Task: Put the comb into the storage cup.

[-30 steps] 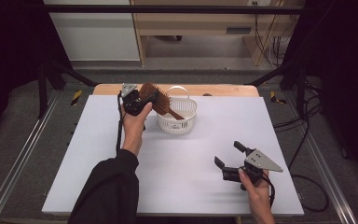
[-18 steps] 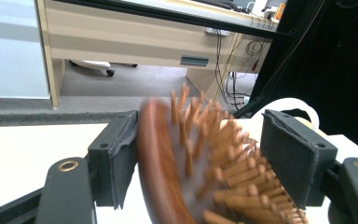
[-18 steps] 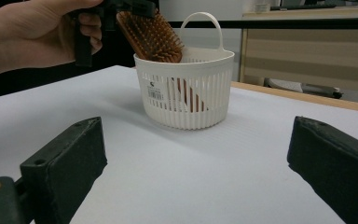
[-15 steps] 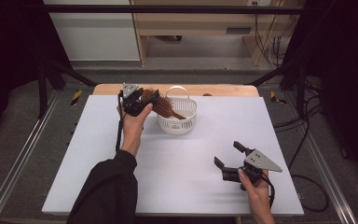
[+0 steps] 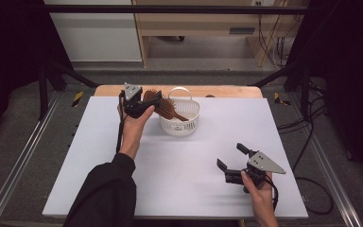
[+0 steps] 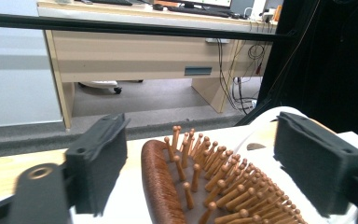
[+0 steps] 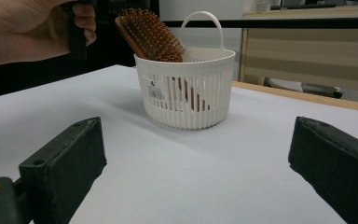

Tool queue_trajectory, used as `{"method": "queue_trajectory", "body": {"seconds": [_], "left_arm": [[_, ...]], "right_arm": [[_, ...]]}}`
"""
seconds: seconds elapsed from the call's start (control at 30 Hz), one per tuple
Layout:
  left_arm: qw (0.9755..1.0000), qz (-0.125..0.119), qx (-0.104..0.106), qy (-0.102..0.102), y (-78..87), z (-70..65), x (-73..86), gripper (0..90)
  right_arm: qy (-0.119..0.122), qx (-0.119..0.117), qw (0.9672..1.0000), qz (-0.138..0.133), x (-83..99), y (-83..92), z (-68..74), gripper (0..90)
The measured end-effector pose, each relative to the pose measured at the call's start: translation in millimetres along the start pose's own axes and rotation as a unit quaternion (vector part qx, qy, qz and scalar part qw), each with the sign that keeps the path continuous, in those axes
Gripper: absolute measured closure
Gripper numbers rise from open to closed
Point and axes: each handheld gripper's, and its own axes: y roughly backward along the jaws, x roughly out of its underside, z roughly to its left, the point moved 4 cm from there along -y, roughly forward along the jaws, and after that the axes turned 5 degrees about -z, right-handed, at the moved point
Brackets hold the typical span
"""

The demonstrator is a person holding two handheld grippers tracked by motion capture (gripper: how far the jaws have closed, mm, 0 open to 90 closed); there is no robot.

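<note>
On basket [image 7: 185, 88] side: small label [image 7: 155, 88], print unreadable.

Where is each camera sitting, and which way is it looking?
High view: above the person's side, looking forward and down on the table; both forearms, left tongs and right tongs show.
Left gripper view: rides the left tongs, looking along its jaws, which have just been opening, at the hairbrush between them.
Right gripper view: rides the right tongs, low over the table, facing the basket; the left hand shows.
Shared: all see the hairbrush; the high and right views see it leaning in the basket.
</note>
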Motion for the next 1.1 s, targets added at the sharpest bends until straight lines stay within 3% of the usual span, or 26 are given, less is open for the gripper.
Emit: {"method": "queue_trajectory", "body": {"seconds": [0.23, 0.63, 1.1], "left_arm": [[0.9999, 0.007, 0.003, -0.008, 2.8, -4.0, -1.9, 7.0], [0.9992, 0.013, 0.017, -0.033, 9.8, -13.8, -4.3, 4.8], [0.9984, 0.01, 0.039, -0.04, 18.3, -20.9, -8.7, 3.3]], "right_arm": [[-0.001, 0.003, 1.0, 0.001, 0.0, -0.2, -0.5, 3.8], [-0.001, 0.002, 1.0, 0.004, 0.4, -1.0, 0.6, 3.5], [0.001, -0.001, 1.0, 0.009, 1.5, -2.1, 0.9, 3.2]]}}
